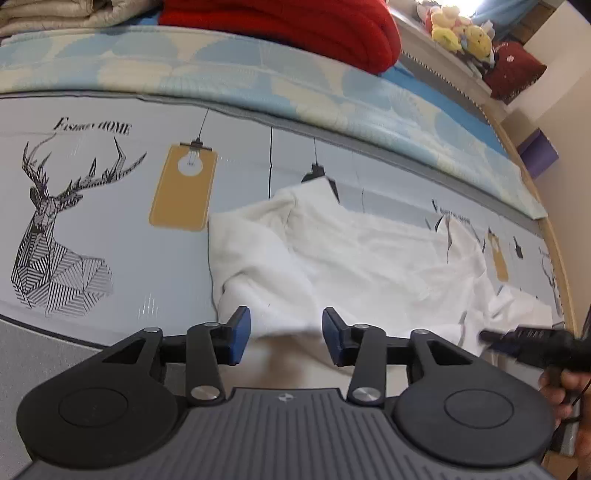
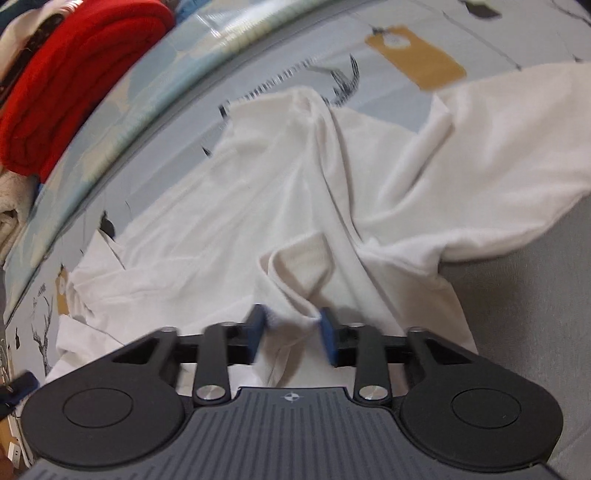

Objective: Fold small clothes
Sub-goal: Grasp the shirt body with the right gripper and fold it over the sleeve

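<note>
Lying rumpled across a pale grey bed sheet printed with line-drawn stags and mustard hanging tags [image 1: 110, 206] is a white, soft knit garment [image 1: 354, 251], its body spread wide and one folded part bunched up at the near edge of the bed.

Seen from the left wrist, the left gripper [image 1: 286, 338] points steeply down at that near edge. Its blue pads [image 1: 240, 334] stand apart with a clear gap; the cloth's hem lies beneath and between them, but neither pad presses on it, so this gripper is open and holds nothing.

From the right wrist, the right gripper [image 2: 293, 338] hangs over a raised ridge of the same white garment [image 2: 295, 177]. A pinched fold of fabric rises between its blue pads [image 2: 328, 338], which sit close on either side of it. The view is blurred here, yet the fold looks caught, so the right gripper is closed on the garment.

That gripper also shows at the right edge of the left wrist view, with part of a hand [image 1: 565, 391] behind it.

Beyond the sheet runs a light blue and cream patterned blanket [image 1: 258, 74], and on it rests a folded red knitted item [image 1: 295, 26]. Plush toys [image 1: 461, 33] sit on a ledge at the far corner.
</note>
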Demonstrator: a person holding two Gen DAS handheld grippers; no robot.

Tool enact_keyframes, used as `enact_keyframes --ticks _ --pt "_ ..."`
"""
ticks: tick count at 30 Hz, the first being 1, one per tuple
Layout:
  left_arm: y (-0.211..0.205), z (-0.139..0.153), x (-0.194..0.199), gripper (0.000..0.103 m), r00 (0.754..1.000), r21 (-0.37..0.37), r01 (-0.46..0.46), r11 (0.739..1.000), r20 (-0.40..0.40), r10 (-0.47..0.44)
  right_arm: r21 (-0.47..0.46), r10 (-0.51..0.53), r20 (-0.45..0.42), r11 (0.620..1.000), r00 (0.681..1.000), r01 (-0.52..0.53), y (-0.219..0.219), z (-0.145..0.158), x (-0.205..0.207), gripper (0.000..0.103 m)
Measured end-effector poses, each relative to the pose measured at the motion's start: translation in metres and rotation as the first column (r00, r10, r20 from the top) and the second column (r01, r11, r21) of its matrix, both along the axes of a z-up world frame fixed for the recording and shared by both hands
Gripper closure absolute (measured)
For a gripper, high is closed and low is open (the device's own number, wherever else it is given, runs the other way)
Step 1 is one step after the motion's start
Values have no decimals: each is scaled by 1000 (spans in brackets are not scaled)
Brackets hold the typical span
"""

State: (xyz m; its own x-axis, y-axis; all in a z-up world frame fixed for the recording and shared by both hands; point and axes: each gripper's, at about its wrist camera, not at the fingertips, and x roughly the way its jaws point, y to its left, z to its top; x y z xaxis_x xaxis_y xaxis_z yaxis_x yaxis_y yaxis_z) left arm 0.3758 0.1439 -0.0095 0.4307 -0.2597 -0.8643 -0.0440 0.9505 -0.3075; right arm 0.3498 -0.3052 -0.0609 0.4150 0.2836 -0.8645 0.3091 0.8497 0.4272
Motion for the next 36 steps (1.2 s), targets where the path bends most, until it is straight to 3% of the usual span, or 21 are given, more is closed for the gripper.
enact_keyframes --ticks 5,8,10,12,13,14,15,16,17,18,19,20,22,27,30,32,33,35,36 --pt "-1 -10 -3 47 1000 43 19 999 -24 -18 31 -36 89 999 995 33 -4 21 4 89" --pt "-7 -12 -3 47 999 69 48 996 -22 -47 176 -88 267 984 960 42 -10 54 5 90" --pt "-10 -12 -4 47 998 81 60 995 -18 -59 313 -146 460 950 876 -6 -19 88 -5 91" --pt "-12 -14 -6 47 997 85 81 993 -18 -80 305 -143 647 949 749 -82 -26 125 -23 91" --pt "-13 -15 -7 47 995 90 97 991 -20 -96 287 -138 697 953 703 -98 -31 135 -32 91" --pt "-15 -16 -7 47 993 100 115 988 -22 -114 278 -138 699 956 702 -89 -36 135 -35 91" --pt "-17 -18 -8 47 991 110 130 985 -25 -128 255 -128 662 965 738 -61 -41 129 -33 91" --pt "-18 -19 -9 47 990 118 142 983 -27 -140 196 -97 591 980 801 -25 -45 116 -27 92" --pt "-19 -19 -10 47 988 126 156 980 -27 -154 98 -54 493 995 868 7 -46 100 -18 92" --pt "-20 -19 -11 47 986 131 167 977 -26 -165 -53 -20 338 998 941 40 -45 76 -9 92" --pt "-21 -19 -12 47 985 136 174 975 -26 -172 -165 -19 205 985 979 54 -47 54 -5 93" --pt "-22 -19 -12 47 984 142 178 974 -24 -176 -207 -50 112 976 992 73 -54 33 -3 95" --pt "-23 -19 -11 47 984 147 180 973 -20 -179 -135 -117 53 983 992 123 -69 12 -3 95" --pt "-32 -27 -9 47 980 147 199 969 -36 -196 -105 -91 214 988 973 116 -72 37 -2 95" --pt "-38 -33 -10 47 975 159 221 962 -50 -216 -82 -64 253 993 965 87 -74 44 1 93" --pt "-39 -35 -10 47 974 156 225 962 -50 -220 -115 0 263 993 965 32 -74 47 7 91" --pt "-40 -35 -10 47 974 153 227 962 -49 -222 -132 43 262 991 964 -8 -73 49 11 85" --pt "-41 -36 -9 47 973 150 232 961 -49 -227 -151 150 246 982 958 -115 -67 47 17 54" --pt "-42 -37 -8 47 972 149 236 960 -49 -231 -153 214 231 971 949 -181 -58 43 22 53"
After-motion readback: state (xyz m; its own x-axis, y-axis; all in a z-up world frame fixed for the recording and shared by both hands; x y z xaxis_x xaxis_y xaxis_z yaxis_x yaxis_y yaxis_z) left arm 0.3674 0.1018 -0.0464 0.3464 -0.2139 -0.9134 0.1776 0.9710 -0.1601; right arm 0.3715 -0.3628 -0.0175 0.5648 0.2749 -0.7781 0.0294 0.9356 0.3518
